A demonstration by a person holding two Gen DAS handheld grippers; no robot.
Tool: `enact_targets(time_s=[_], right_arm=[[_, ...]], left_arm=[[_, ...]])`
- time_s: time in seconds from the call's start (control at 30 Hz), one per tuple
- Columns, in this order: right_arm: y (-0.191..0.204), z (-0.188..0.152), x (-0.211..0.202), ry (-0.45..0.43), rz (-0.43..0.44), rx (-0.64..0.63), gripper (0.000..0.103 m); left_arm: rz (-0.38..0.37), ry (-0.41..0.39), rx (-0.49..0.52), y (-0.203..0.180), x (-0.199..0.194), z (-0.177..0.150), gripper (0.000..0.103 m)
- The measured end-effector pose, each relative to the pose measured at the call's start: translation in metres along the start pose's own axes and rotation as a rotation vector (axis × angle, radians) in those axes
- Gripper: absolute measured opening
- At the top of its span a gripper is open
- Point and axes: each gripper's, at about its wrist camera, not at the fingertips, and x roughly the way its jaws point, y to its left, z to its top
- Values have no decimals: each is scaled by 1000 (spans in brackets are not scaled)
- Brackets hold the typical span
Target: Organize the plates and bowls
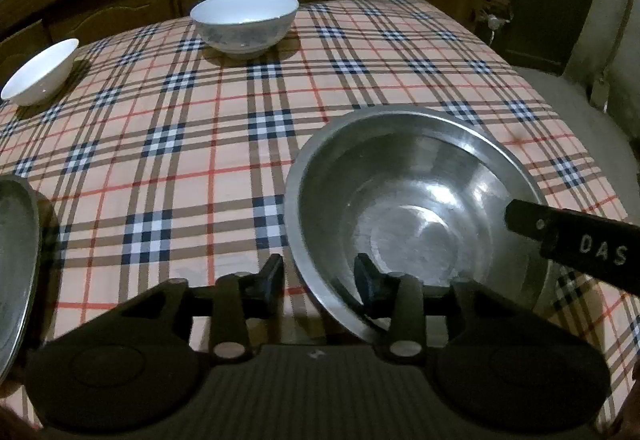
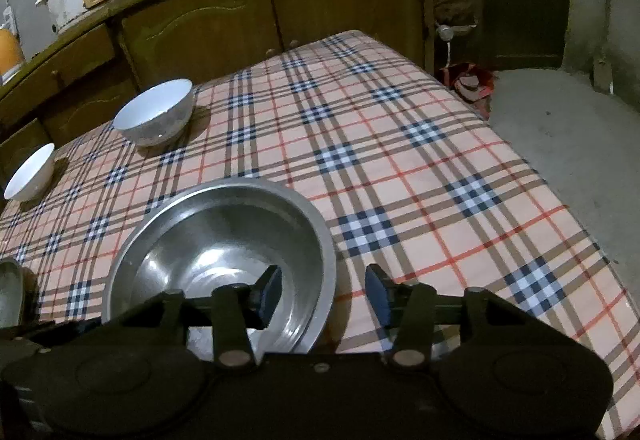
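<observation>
Plaid-clothed table carrying steel bowl at near edge, its rim straddled unpinched by parted left claw and right claw; two white bowls beyond.

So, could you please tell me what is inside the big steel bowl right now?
The steel bowl holds no dish or food; its shiny bottom shows. One finger of each gripper reaches over its rim: left gripper, right gripper. The near inner wall is hidden behind them.
</observation>
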Motion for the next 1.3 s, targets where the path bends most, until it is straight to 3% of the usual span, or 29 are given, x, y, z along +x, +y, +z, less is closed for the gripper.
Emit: enact_targets(time_s=[0.07, 0.37, 0.6, 0.7, 0.73, 1.0, 1.2, 1.27, 1.3], right_arm=[[0, 1, -3, -12, -7, 2, 65], [5, 11, -22, -74, 8, -9, 80], [11, 14, -25, -38, 67, 20, 82], [18, 13, -27, -48, 105, 15, 87], [20, 12, -27, -58, 109, 10, 93], [50, 15, -33, -14, 86, -86, 94], [81, 14, -51, -53, 10, -190, 94], [86, 11, -56, -92, 46, -175, 94], [86, 10, -56, -119, 115, -152, 94]], left_arm=[[0, -7, -7, 2, -2, 1, 52], [0, -33, -16, 8, -15, 5, 66], [1, -64, -26, 16, -29, 10, 72], [6, -76, -33, 22, -34, 11, 73], [7, -80, -36, 24, -36, 11, 73], [31, -107, -75, 46, -53, 9, 74], [42, -142, -118, 68, -74, 8, 75], [50, -153, -128, 74, -78, 7, 77], [63, -160, -134, 79, -80, 7, 77]])
